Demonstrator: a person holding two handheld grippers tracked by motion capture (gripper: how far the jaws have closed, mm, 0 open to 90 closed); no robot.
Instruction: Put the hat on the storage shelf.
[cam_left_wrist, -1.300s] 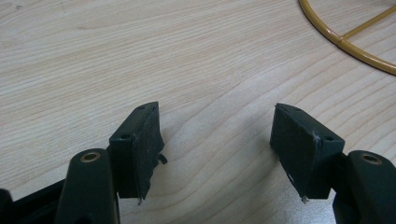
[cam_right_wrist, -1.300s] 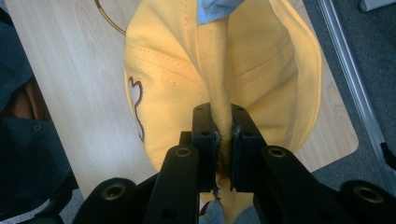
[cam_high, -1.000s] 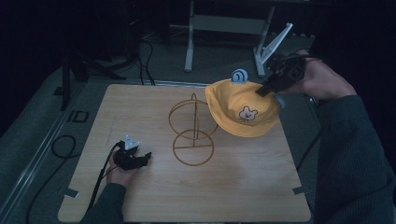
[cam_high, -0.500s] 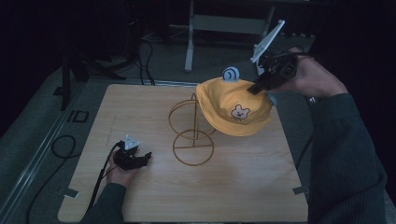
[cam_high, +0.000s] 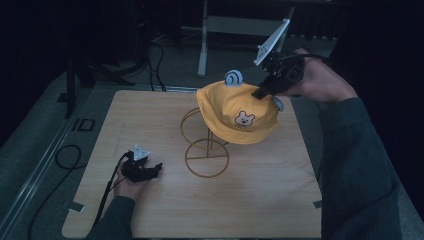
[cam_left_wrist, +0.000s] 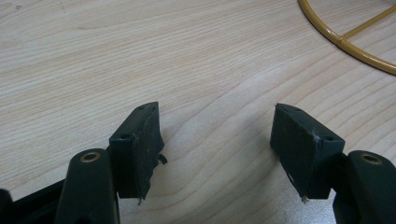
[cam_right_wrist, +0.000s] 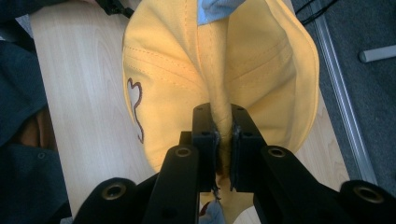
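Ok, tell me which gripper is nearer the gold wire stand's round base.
Left. The left gripper rests on the table beside the gold wire stand's round base; the right gripper is raised beyond it, pinching the yellow hat.

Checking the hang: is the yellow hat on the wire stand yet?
Not yet. The right gripper holds the yellow hat pinched, lifted over the wire stand.

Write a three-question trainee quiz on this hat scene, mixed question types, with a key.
1. True or false: the left gripper is clamped on the wire stand.
2. The right gripper pinches: A) the table edge, B) a fold of the yellow hat, C) a cable.
3. Fill in: the hat's front carries a small ____ face.

Key
1. False: it rests open on the table, apart from the stand.
2. B.
3. Bear, as far as the high view shows.
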